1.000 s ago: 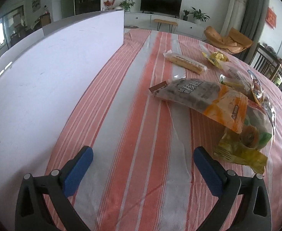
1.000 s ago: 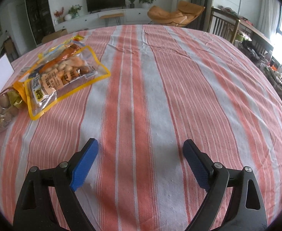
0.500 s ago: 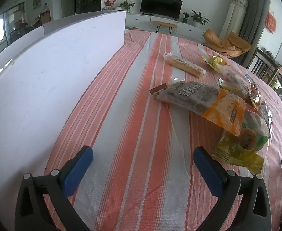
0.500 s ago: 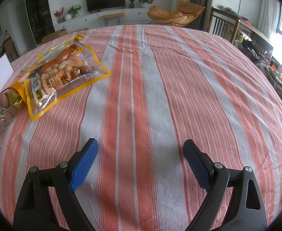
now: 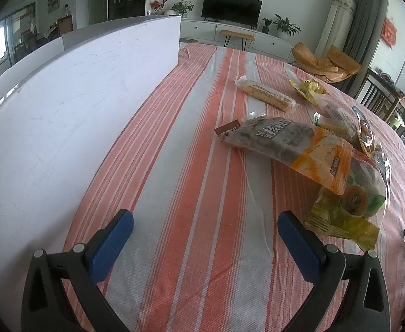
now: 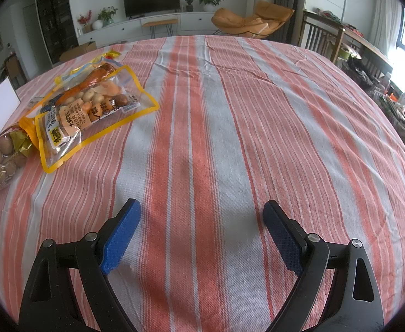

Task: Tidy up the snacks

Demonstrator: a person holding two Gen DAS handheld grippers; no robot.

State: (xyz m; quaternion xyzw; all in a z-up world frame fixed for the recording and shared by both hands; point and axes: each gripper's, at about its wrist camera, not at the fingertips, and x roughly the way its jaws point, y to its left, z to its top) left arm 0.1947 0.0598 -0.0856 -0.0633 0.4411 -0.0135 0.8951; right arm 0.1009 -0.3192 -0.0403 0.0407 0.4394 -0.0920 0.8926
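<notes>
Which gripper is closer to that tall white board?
Left. The white board stands right beside the left gripper; from the right gripper it is far off, beyond the snack bags.

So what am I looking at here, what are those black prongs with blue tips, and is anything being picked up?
No robot here: a person holds a two-finger tool in each hand, with a wide-angle camera on each looking along its fingers. One picture shows the left hand-held gripper, the other the right hand-held gripper. The blue tips are its grip pads. Both stand open above the orange-and-white striped tablecloth and hold nothing. The left view shows a tall white board and several snack packets, among them a grey-and-orange snack bag and a long clear-wrapped yellow bar. The right view shows a clear yellow-edged pouch of mixed snacks. None has been grasped yet.
</notes>
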